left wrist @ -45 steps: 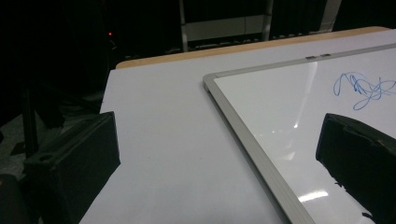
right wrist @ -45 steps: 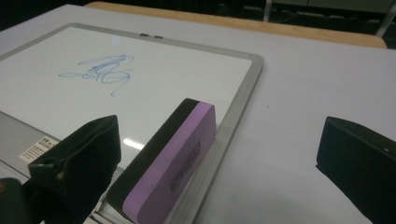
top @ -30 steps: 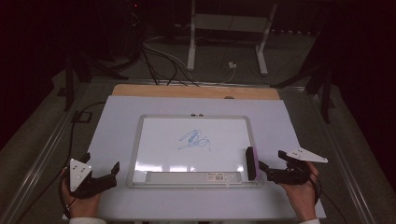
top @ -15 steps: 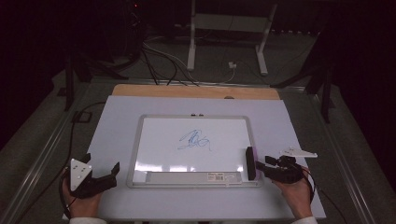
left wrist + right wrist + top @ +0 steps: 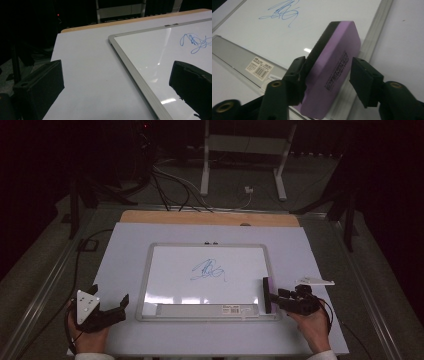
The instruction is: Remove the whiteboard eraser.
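The right hand-held gripper [image 5: 267, 296] sits at the near right corner of the whiteboard [image 5: 210, 272] w/ a purple eraser [image 5: 334, 67] between its jaws. One jaw touches the eraser's dark felt side; the other stands a little apart from the purple face, so no clamp yet. The eraser stands on edge over the whiteboard's frame, right of the blue scribble [image 5: 207, 270]. The left hand-held gripper [image 5: 107, 307] is released, jaws wide, resting on the white counter [image 5: 125, 250] just left of the board's near left corner.
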Demonstrator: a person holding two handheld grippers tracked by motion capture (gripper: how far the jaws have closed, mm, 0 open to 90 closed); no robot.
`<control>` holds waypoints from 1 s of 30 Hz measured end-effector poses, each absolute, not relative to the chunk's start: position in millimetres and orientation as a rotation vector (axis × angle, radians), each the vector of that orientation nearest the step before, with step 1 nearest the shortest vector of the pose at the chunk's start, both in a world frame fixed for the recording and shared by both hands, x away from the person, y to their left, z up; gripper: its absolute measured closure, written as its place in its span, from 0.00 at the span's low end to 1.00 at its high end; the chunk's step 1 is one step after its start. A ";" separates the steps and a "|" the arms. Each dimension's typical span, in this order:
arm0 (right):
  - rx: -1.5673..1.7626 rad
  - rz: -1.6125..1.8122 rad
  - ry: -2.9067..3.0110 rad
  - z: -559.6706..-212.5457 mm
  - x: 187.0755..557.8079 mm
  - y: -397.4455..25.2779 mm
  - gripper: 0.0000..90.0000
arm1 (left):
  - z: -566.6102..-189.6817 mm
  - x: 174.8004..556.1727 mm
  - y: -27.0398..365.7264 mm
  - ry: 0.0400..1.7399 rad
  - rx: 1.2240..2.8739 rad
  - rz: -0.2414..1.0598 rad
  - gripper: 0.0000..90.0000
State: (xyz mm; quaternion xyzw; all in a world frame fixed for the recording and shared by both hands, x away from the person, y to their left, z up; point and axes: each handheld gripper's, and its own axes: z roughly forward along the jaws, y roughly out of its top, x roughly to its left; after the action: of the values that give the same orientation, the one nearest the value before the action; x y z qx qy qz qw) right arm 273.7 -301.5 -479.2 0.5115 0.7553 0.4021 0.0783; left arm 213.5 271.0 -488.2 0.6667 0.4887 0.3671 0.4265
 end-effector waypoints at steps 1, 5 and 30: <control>1.539 1.203 2.281 -480.2 276.2 -297.8 0.45 | -488.3 213.5 270.9 1.220 1.667 0.917 0.01; 1.553 1.191 2.315 -482.3 279.9 -291.5 0.39 | -488.6 213.5 271.0 1.226 1.665 0.918 0.01; 1.526 1.190 2.310 -478.4 286.9 -279.3 0.46 | -488.7 213.5 270.4 1.223 1.666 0.921 0.01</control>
State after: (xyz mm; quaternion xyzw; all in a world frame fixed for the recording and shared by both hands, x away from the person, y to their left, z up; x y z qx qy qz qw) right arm 286.9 -279.3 -478.4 0.5053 0.7650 0.3942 0.0638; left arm 213.5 270.4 -488.7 0.6665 0.4890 0.3683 0.4254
